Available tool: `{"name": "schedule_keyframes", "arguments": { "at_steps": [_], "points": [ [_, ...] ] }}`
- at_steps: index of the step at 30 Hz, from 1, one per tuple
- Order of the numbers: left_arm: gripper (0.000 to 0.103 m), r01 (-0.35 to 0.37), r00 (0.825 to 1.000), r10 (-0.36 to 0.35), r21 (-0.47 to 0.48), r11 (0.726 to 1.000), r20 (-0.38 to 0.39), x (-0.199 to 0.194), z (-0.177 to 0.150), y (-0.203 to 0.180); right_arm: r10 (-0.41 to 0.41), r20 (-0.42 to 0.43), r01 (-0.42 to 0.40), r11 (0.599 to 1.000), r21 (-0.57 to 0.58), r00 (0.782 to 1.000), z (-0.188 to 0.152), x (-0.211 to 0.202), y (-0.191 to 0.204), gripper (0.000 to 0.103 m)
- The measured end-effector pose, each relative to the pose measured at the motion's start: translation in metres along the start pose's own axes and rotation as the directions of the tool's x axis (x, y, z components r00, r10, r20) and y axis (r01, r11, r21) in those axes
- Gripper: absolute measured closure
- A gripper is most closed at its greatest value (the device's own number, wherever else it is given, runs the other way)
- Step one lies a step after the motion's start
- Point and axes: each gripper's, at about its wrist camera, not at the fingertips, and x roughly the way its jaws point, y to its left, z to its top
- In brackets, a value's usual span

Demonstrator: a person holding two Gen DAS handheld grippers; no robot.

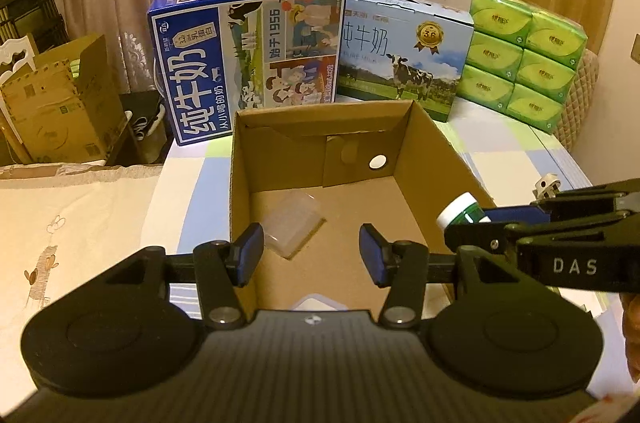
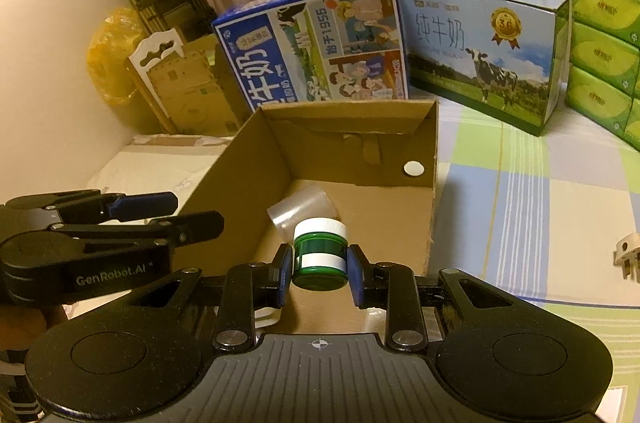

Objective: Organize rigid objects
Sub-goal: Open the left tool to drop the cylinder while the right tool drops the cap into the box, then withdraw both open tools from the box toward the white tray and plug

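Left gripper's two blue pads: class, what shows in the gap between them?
In the left wrist view, the clear plastic cup lies on the brown cardboard box's floor, untouched, beyond the left gripper.

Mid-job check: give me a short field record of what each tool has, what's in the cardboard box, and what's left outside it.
left tool: open, empty, above the open brown cardboard box
right tool: shut on the small green jar with white lid, over the box
in box: clear plastic cup lying on its side
outside box: white plug adapter on the checked cloth
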Motion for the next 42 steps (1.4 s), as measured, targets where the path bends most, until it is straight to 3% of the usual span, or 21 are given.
{"name": "schedule_keyframes", "arguments": {
  "at_steps": [26,28,30,42],
  "points": [
    [0.056,-0.012,1.0,0.012,0.005,1.0,0.006,-0.009,-0.003,0.005,0.037,0.01,-0.037,0.999,0.011,0.999,0.008,-0.002,0.008,0.077],
    [0.056,-0.015,1.0,0.015,0.005,1.0,0.004,-0.009,-0.004,0.007,0.075,0.018,-0.076,0.997,0.033,0.997,0.01,-0.001,0.006,0.073],
    [0.056,-0.016,1.0,0.016,0.002,1.0,0.004,-0.011,-0.006,0.008,0.065,0.035,-0.067,0.996,0.056,0.997,0.01,-0.003,0.003,0.057],
    [0.056,-0.007,1.0,0.007,-0.018,1.0,0.024,-0.039,-0.012,-0.003,0.033,0.033,-0.036,0.996,0.081,0.999,-0.005,-0.033,-0.007,0.054]
  ]
}}
